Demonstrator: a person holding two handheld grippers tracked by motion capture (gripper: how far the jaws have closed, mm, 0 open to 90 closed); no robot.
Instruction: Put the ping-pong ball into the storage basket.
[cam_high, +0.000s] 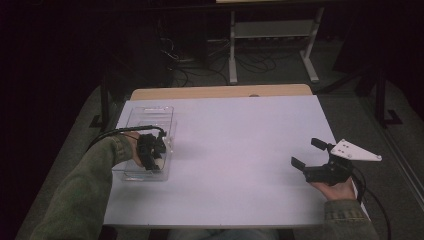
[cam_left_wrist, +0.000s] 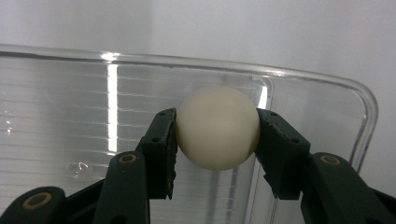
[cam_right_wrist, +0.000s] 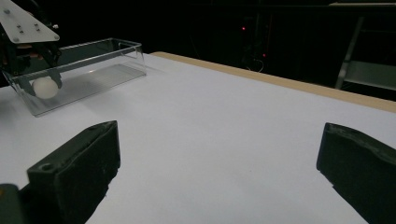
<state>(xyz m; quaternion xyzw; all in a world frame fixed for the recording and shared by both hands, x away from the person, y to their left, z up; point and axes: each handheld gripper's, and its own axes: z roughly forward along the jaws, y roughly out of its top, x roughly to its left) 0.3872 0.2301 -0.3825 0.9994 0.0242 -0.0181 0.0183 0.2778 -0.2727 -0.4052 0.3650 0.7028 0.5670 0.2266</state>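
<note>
- High view: we see our left gripper (cam_high: 159, 150) inside the clear rectangular plastic bin (cam_high: 150, 116) at the white surface's (cam_high: 235, 150) left; our right gripper (cam_high: 309, 153) hovers far right.
- Left gripper view: its jaws clench a small cream-white round ball (cam_left_wrist: 218, 127) over the bin's floor.
- Right gripper view: its jaws stand wide apart, released.

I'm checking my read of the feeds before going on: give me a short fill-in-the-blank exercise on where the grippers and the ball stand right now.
1. The left gripper is shut on a white ____.
2. That gripper reaches into a clear plastic ____ on the white table.
3. The right gripper hovers over the table with its jaws ____.
4. Between the right gripper's jaws there is ____.

Missing words: ball; bin; open; nothing
</note>
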